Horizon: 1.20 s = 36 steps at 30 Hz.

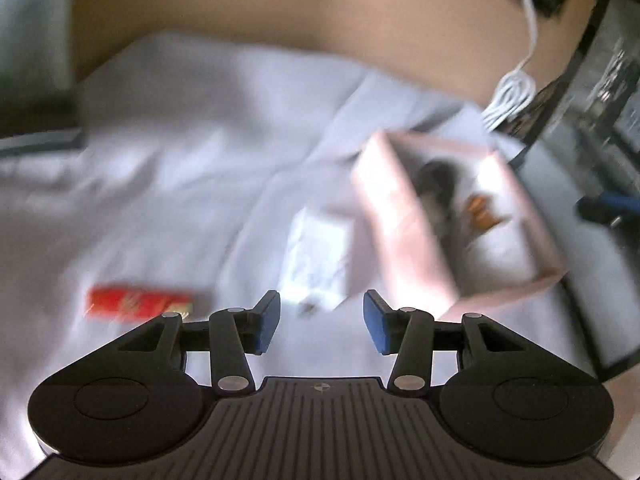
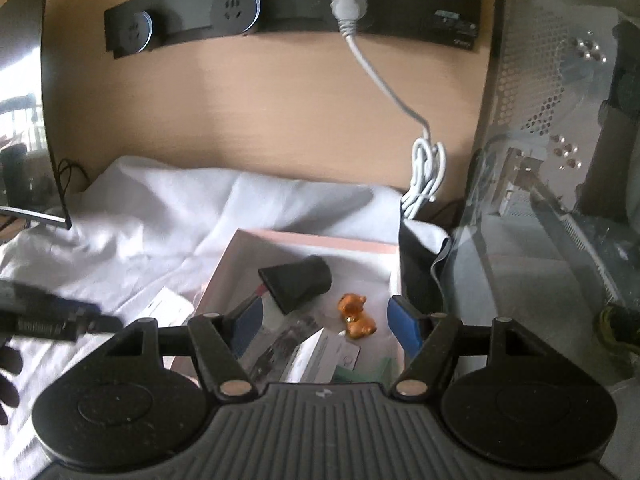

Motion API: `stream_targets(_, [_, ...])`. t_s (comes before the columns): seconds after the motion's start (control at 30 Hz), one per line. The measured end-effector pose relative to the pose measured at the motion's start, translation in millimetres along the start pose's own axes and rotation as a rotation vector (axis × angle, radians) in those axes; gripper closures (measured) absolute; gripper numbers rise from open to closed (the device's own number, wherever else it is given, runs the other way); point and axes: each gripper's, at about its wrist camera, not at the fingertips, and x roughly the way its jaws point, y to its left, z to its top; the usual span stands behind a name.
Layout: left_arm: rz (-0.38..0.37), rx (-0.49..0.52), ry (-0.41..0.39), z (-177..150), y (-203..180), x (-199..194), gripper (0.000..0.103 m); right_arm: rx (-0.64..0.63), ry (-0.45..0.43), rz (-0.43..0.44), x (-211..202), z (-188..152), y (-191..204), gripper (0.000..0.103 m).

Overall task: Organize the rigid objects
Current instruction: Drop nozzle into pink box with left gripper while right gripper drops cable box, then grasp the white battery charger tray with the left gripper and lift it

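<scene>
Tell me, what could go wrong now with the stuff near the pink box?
1. The left tool is open right before the small white box, which lies against the pink box. Closing there might bump the pink box's wall.
2. The white cloth is wrinkled, so the red pack or the white box could slide when nudged.
3. The left view is blurred, suggesting fast motion; the grab could miss.

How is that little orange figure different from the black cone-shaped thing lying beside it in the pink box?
The orange figure is small, glossy and lumpy like a tiny animal; the black cone-shaped piece is larger, matte and smooth. The figure sits nearer the right gripper, the cone farther back, lying on its side. Both rest loose inside the pink box.
</scene>
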Motion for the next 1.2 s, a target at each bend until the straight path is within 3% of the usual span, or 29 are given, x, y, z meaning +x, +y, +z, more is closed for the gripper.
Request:
stream_targets(0.13, [0.059,-0.028,-0.007,-21,28,-10,0.053,-0.037,0.035,0.012,-5,-23,8,0.034])
stream_targets(0.23, [0.040,-0.042,-0.021,-23,41,-17,0.053,-0.061,0.077,0.014,-7,-45,15,0.034])
stream_targets(0.4, [-0.025,0.017,-0.025,-8,20,3,0.053,-0.048,0.163,0.009,-5,-81,24,0.034])
stream_targets(0.6, [-0.021,0.097,-0.027,27,-16,46,0.053,-0.003,0.224,0.000,-7,-110,30,0.034])
stream_targets(0.7, [0.017,0.167,-0.028,32,-30,64,0.053,0.007,0.244,-0.010,-8,-121,32,0.034])
stream_targets(0.83, [0.082,0.174,-0.038,33,-33,80,0.053,0.053,0.287,-0.018,-4,-136,29,0.034])
stream_targets(0.97, [0.108,0.187,-0.036,34,-32,88,0.049,0.098,0.328,-0.020,3,-148,26,0.033])
stream_targets(1.1, [0.122,0.198,0.012,34,-29,98,0.047,0.099,0.311,-0.028,0,-150,29,0.033])
stream_targets(1.2, [0.119,0.194,0.001,34,-28,99,0.047,0.122,0.305,-0.013,-1,-150,27,0.029])
